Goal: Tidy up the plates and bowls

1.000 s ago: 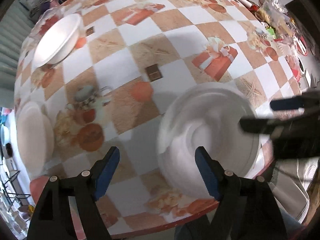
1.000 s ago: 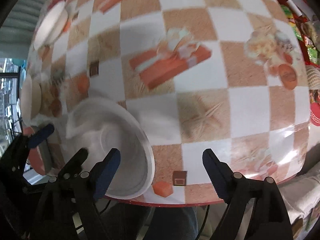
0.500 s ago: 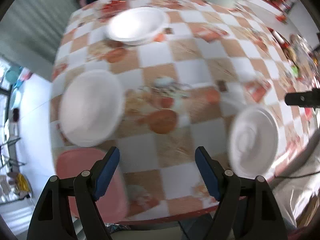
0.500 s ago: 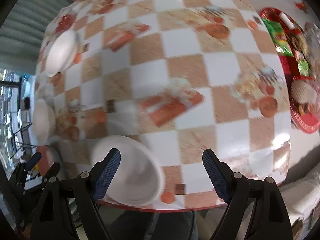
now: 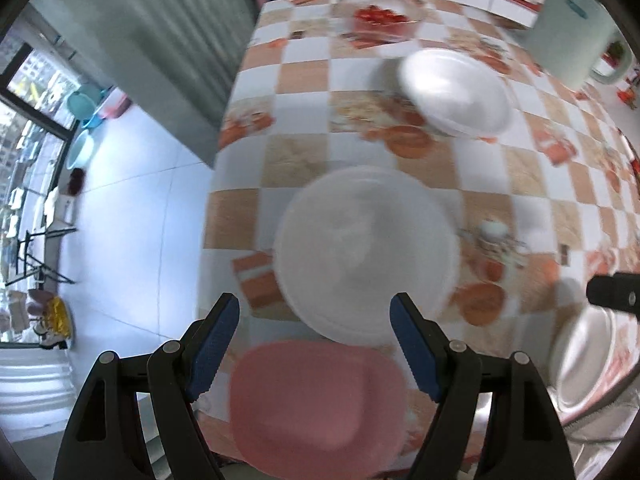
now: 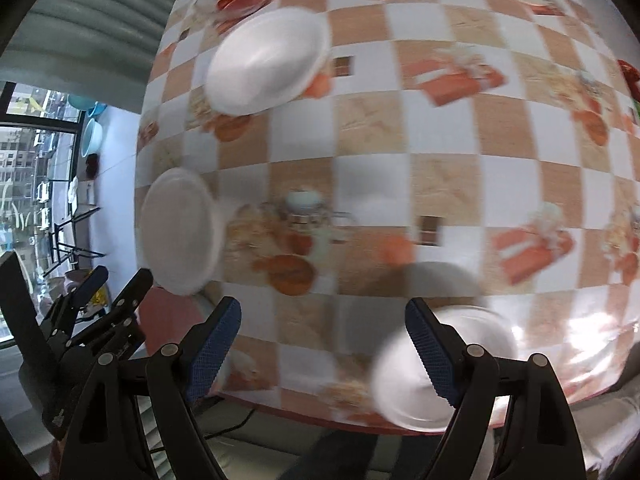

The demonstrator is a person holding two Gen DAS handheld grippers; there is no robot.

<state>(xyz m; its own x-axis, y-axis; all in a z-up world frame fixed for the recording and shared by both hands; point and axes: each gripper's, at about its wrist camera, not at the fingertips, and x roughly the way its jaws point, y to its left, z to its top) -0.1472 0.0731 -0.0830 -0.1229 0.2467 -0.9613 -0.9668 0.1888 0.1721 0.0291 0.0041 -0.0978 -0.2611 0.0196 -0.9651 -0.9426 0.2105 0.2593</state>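
Table: checked orange-and-white cloth; its left edge drops to bare floor, its near edge runs under both grippers; the widest bare stretch of cloth lies to the right of the dishes in the right wrist view.
Plate: white, round, shallow, near the left edge; just beyond the tips of the left gripper, apart from them; also seen at the left.
Pink tray: rounded, at the near left corner, below the left gripper's open jaws; it seems to touch the plate's near rim, though blur leaves this uncertain.
Far bowl: white, deep, upright, well apart from the plate, with bare cloth between; also in the right wrist view.
Near bowl: white, blurred, at the near edge, partly behind the right gripper's right finger.
Left gripper: jaws wide, nothing between them.
Right gripper: jaws wide, empty, over the near edge.
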